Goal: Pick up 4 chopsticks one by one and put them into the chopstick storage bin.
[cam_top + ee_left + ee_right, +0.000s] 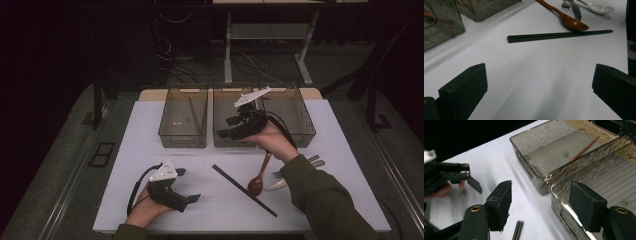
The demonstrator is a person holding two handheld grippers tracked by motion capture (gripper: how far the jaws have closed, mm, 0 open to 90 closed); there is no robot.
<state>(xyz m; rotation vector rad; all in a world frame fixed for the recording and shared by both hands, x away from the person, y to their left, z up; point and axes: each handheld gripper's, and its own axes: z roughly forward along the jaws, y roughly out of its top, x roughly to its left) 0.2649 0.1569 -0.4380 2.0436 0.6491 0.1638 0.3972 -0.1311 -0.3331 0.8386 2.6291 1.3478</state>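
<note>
My left gripper (189, 185) rests on the white table (150, 125) at the front left. Its jaws are open with only bare table between them (539, 87). A pair of black chopsticks (244, 190) (559, 35) lies diagonally at mid table, apart from it. My right gripper (226, 127) hovers over the front edge of the middle clear bin (232, 141), open and with nothing in it (544, 205). The left bin (182, 142) (554, 152) holds brown chopsticks (196, 116) (584, 150). The black chopsticks' end (517, 231) lies below the right gripper's jaws.
A third clear bin (300, 120) stands at the back right. A wooden spoon (257, 182) (571, 22) lies touching the black chopsticks. A fork (574, 7) and a white spoon (599, 8) lie beyond it, partly under the right sleeve.
</note>
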